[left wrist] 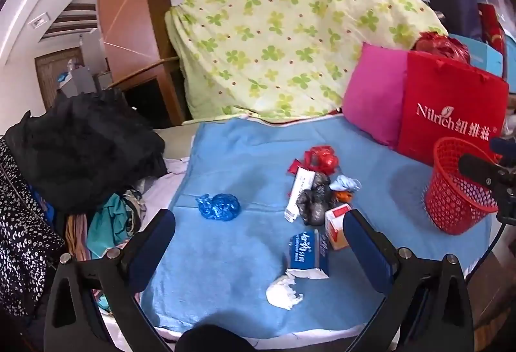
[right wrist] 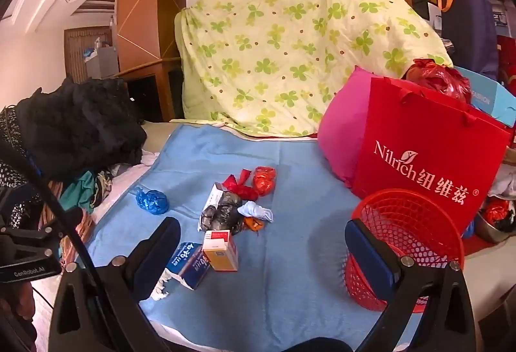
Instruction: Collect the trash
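Both grippers, left gripper [left wrist: 258,242] and right gripper [right wrist: 262,258], hover with jaws wide apart, nothing between them. Blue towel [left wrist: 232,158] has bare room in front and left; clothes pile [left wrist: 80,142] borders the left edge, red bag [right wrist: 425,158] the right. Trash pile [right wrist: 232,210], crumpled wrappers and small boxes, sits mid-towel; red basket [right wrist: 409,242] stands right of it.

Both views look forward and downward along their own gripper's fingers onto the blue towel [left wrist: 225,158], from close above its near edge. The left wrist view sits further left, with the red basket [left wrist: 458,187] at its right margin. The right wrist view sits further right and nearer the basket, which stands just behind its right finger. Both share the towel, the trash pile [right wrist: 232,210], the basket, the red bag [right wrist: 425,165] and the clover-print cover [left wrist: 290,29].
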`<action>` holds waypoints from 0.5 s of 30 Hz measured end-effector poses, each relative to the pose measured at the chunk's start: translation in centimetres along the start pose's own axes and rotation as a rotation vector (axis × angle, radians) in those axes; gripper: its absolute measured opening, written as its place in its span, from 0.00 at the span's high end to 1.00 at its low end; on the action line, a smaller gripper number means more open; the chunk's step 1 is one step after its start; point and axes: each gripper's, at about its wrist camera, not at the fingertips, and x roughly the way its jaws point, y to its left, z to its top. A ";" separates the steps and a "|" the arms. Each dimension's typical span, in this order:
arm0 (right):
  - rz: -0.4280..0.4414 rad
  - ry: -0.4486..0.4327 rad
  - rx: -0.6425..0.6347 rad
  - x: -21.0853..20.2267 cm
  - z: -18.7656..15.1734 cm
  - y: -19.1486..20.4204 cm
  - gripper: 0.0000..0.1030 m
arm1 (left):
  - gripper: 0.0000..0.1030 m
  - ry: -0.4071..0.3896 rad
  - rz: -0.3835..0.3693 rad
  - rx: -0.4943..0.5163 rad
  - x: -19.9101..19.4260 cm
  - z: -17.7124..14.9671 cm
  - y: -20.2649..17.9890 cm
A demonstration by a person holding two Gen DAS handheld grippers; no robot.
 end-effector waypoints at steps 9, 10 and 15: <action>-0.001 0.032 0.017 0.7 -0.9 -0.7 0.00 | 0.00 0.039 -0.019 0.037 1.3 -0.4 -1.6; 0.001 0.035 0.018 0.9 -0.9 -0.8 0.00 | 0.00 0.043 -0.018 0.038 1.3 -0.5 -1.6; 0.001 0.049 0.017 1.4 -1.3 -0.5 0.00 | 0.00 0.056 -0.013 0.044 1.8 -0.7 -1.5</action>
